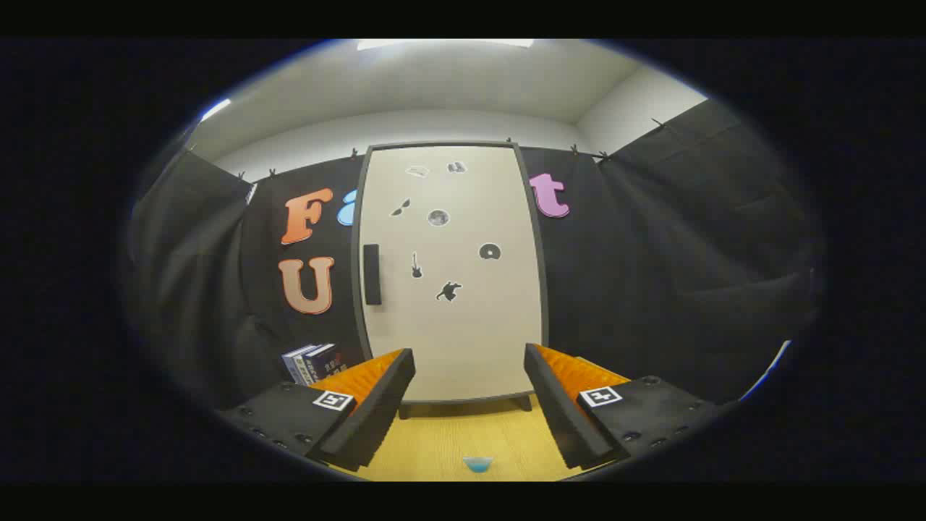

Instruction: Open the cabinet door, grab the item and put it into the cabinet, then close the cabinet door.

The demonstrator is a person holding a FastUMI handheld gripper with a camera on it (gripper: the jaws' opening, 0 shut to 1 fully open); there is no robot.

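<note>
Tool (469,405) gapes wide, holding nothing, aimed at the shut cabinet (452,271) dead ahead on the counter (448,441). Its handle (372,273) sits ahead and left; approaching too centrally could miss it. Boxes (311,362) stand left of the fingers.

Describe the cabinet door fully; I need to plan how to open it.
The cream, flat-panelled cabinet door with a dark grey frame stands upright and shut beyond the open gripper, untouched. A black vertical bar handle sits near its left edge. Small dark stickers dot its upper half. The cabinet rests on short dark feet on the light wooden table.
</note>
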